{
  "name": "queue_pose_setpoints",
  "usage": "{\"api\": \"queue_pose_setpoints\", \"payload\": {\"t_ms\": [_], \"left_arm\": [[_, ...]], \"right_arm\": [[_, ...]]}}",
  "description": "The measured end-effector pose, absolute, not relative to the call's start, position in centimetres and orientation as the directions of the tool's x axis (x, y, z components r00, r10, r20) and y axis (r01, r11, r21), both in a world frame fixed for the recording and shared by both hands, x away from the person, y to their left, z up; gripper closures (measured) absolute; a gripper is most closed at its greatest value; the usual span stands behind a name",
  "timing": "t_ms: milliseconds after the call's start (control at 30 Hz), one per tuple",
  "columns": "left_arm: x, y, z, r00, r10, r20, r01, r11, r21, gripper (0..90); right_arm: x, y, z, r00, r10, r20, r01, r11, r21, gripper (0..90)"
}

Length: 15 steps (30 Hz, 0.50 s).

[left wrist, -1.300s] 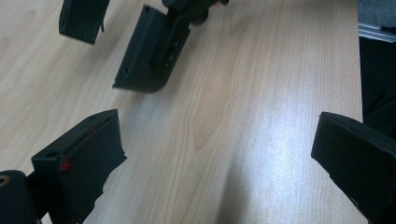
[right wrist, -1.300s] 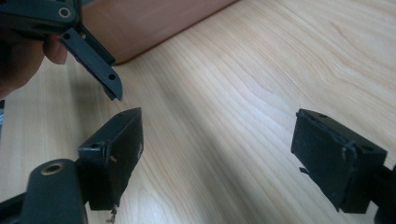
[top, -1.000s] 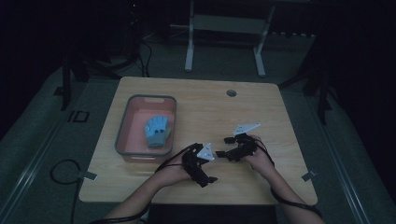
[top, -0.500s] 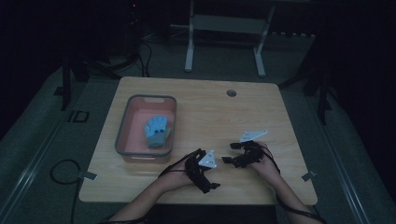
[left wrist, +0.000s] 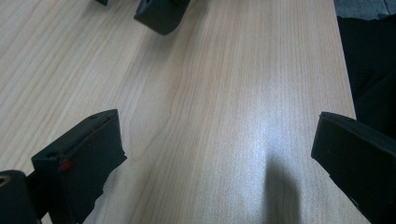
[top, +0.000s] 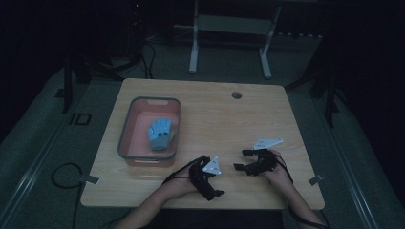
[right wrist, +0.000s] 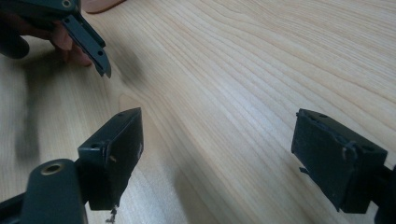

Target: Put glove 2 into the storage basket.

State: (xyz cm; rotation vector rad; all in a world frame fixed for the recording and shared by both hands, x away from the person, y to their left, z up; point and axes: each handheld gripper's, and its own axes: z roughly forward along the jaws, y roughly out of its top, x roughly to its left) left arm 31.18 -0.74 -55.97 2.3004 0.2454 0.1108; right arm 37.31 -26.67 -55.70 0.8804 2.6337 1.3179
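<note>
We note a light wood-grain worktop [top: 210, 109] at the centre of the frame, with rounded corners. A round grommet hole [top: 236, 95] sits near its upper edge, right of centre. At centre left a pink bin [top: 129, 129] with a grey rim rests directly on the wood. The lower middle of the worktop carries both claws: left claw [top: 212, 181], right claw [top: 242, 160].
</note>
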Motion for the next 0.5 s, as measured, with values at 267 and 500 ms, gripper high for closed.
{"api": "queue_pose_setpoints", "payload": {"t_ms": [267, 500], "left_arm": [[30.96, -0.67, -56.24, 0.972, 0.235, -0.001, 0.157, -0.646, 0.747, 2.5], [30.92, -0.48, -56.27, 0.972, 0.233, 0.007, 0.149, -0.644, 0.751, 2.5]], "right_arm": [[37.26, -27.0, -55.94, -0.829, 0.536, 0.161, 0.453, 0.473, 0.756, 16.9], [37.21, -26.86, -56.09, -0.83, 0.538, 0.147, 0.447, 0.483, 0.753, 16.9]]}}
